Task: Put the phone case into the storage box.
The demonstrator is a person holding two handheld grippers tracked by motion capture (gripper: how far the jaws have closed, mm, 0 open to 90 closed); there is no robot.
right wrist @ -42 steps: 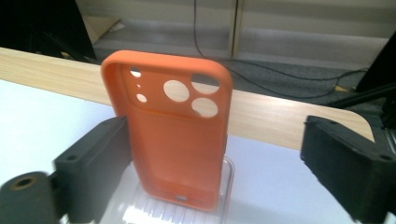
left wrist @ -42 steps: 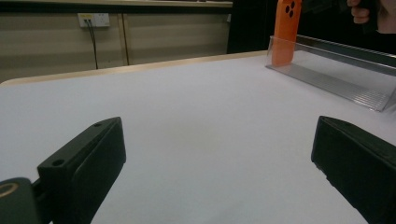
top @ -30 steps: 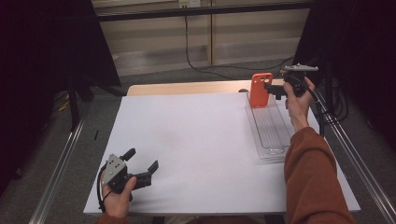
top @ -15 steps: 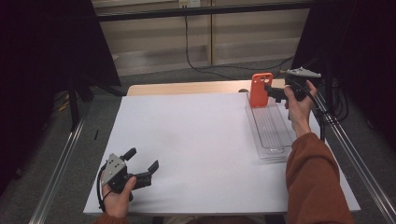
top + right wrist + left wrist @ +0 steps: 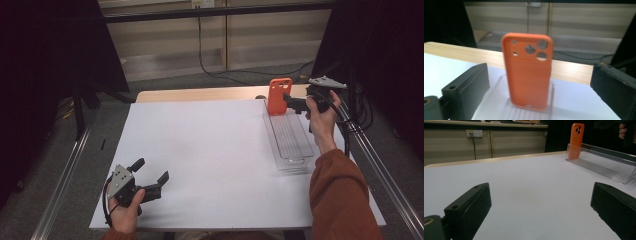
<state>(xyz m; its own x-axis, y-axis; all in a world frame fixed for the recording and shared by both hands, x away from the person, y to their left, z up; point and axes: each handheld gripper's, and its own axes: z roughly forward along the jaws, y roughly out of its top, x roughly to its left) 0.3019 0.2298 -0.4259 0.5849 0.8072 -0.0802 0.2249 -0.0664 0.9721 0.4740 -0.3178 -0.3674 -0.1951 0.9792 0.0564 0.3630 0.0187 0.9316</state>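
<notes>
An orange phone case (image 5: 279, 95) stands upright at the far end of a clear plastic tray (image 5: 290, 142); its camera cut-outs face my right gripper (image 5: 540, 72). That gripper (image 5: 288, 101) hangs just right of the case, open. Its jaws have just been opening further, and the case (image 5: 527, 75) stands ahead of the gap, untouched by either jaw. My left gripper (image 5: 151, 170) rests open near the table's front left corner with nothing between its jaws (image 5: 540, 195). From there the case (image 5: 576, 140) shows far off on the tray (image 5: 604, 162).
A white sheet (image 5: 210, 150) covers the table, with a wooden strip (image 5: 200, 94) at its far edge. Metal rails (image 5: 65, 175) run along both sides. The person's orange sleeve (image 5: 340, 200) lies over the near right corner.
The right hand has drawn back slightly to the right, away from the case, and its jaws stand a little wider. The case stays upright in the tray. The left gripper has not moved.
</notes>
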